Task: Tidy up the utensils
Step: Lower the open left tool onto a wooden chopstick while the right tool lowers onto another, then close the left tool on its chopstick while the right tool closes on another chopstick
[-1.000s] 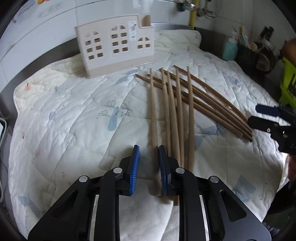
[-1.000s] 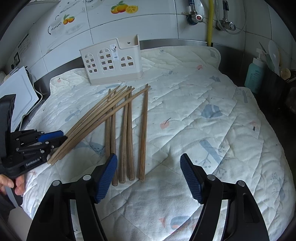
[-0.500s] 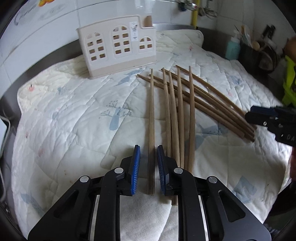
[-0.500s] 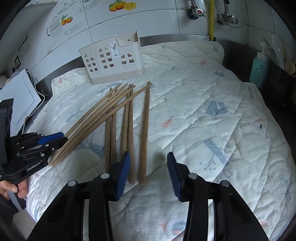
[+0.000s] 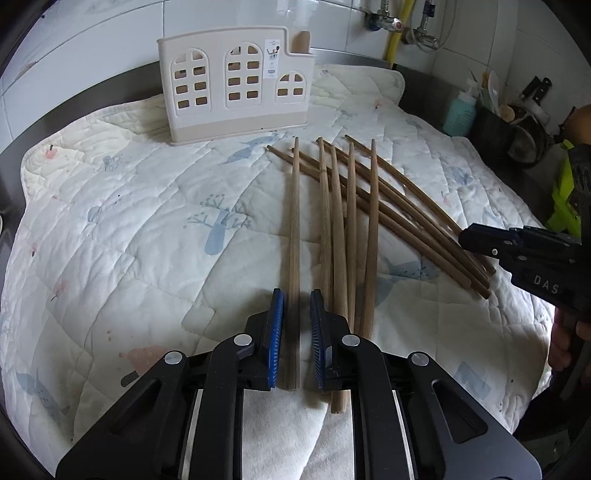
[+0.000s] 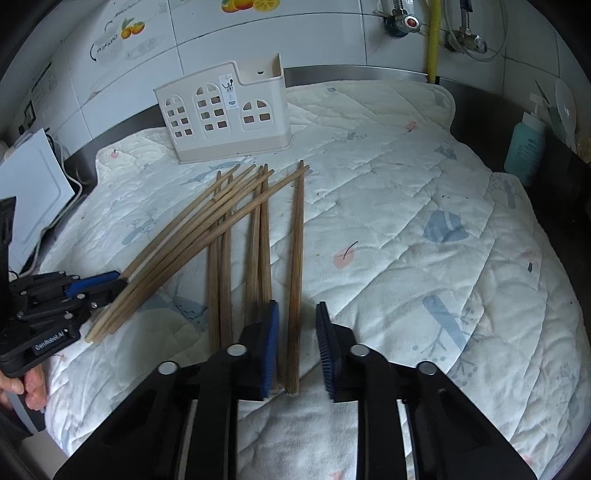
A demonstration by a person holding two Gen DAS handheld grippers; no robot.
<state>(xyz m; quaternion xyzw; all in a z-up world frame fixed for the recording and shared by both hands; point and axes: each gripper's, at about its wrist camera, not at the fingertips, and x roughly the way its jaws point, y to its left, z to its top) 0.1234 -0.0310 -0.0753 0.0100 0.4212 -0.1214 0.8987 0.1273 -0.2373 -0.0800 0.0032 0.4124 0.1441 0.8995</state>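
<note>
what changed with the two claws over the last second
The right claw narrowed from wide open and came in around the end of one chopstick; gaps still show on both sides, so nothing is gripped. The left claw kept its narrow gap around its own chopstick, creeping slightly forward, not yet clamped. The remaining chopsticks, the utensil holder and the quilted mat stayed put.

White tiled wall (image 6: 332, 40) seen behind steel counter (image 6: 354, 72), fruit stickers (image 6: 247, 4) stuck high up. Yellow pipe (image 6: 433, 37) and taps (image 6: 400, 24) mounted at rear. Quilted cloth (image 6: 406, 221) spread over worktop; teal bottle (image 6: 524, 147) stood at right edge.
</note>
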